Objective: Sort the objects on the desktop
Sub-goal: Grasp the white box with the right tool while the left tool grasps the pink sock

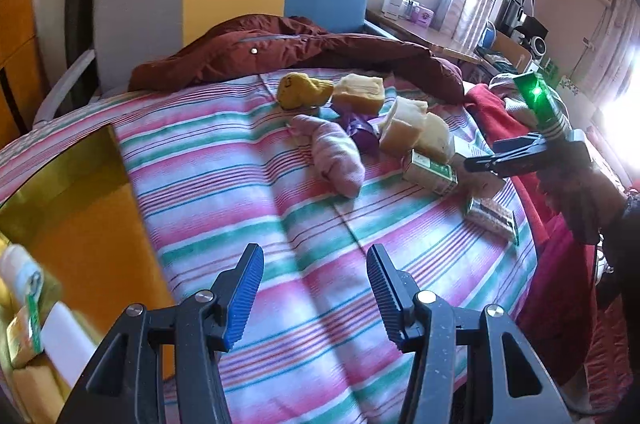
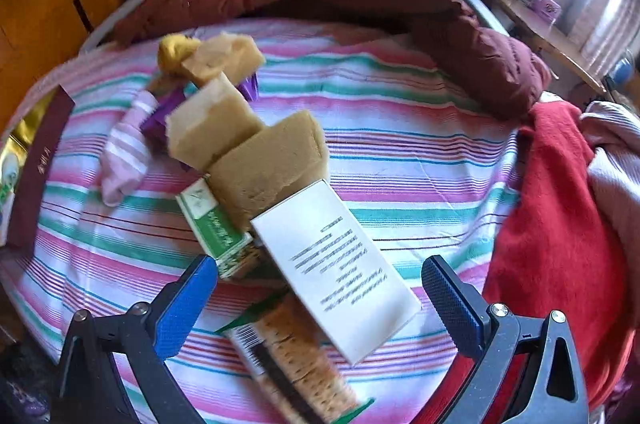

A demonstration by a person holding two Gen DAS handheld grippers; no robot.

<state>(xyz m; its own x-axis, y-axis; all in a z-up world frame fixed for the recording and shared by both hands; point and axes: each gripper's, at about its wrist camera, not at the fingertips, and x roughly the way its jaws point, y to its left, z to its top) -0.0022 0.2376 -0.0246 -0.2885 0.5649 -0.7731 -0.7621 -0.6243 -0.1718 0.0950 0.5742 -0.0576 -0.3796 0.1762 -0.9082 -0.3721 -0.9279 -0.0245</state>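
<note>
Above the striped bed cover point(image 1: 320, 244), both grippers' fingers gape empty: the left gripper point(image 1: 316, 288) short of the pink sock point(image 1: 336, 155), the right gripper point(image 2: 320, 300) straddling the white box point(image 2: 332, 264) beside it.

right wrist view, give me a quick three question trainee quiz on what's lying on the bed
1. True or false: the right gripper has its fingers closed on the white box.
2. What lies just left of the white box?
3. Which is farthest from the camera: A) cracker packet B) yellow sock C) white box?

Key: 1 false, open around it; 2 green-and-white carton; 3 B.
</note>
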